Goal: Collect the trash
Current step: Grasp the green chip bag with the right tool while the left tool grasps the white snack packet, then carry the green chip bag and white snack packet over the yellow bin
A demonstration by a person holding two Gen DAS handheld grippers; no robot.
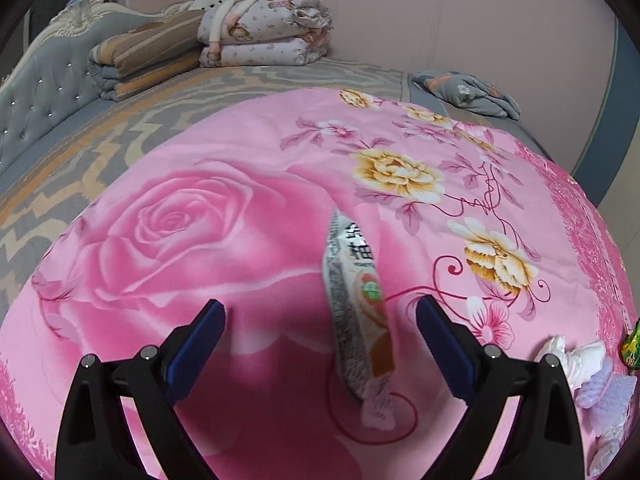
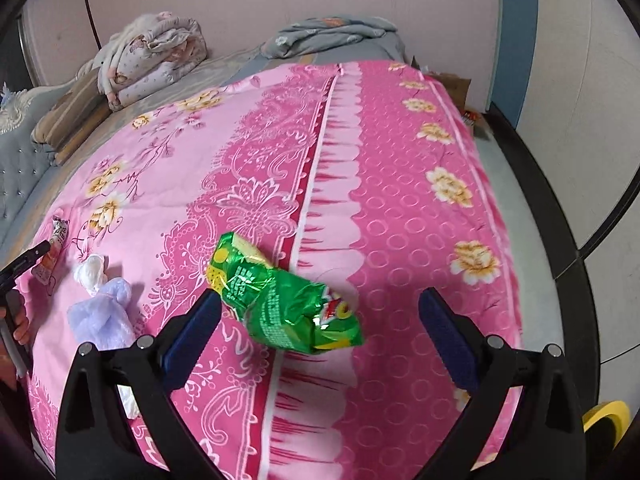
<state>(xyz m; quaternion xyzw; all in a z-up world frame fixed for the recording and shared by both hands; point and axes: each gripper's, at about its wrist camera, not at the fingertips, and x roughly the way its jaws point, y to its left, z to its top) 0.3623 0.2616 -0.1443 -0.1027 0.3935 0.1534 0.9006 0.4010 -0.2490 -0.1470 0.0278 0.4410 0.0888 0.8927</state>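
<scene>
the left hand-held gripper hovers over a bed covered by a pink floral bedspread, its two blue-padded fingers spread wide and gripping nothing. between them, nearer the right finger, lies a long white and orange snack wrapper with printed text, flat on the bedspread and running away from the camera. at the right edge of this view sit a crumpled white tissue and a lavender tissue, touching each other.

the right hand-held gripper is also spread open and holds nothing. a crumpled green snack bag lies on the bedspread between its fingers, with one end just beside the left finger and well apart from the right one. off to the left the white tissue and lavender tissue lie together, and beyond them the snack wrapper shows beside the tip of the other gripper.

at the far side of the bed folded quilts are stacked near a tufted grey headboard, and a folded grey blanket rests by the wall.
</scene>
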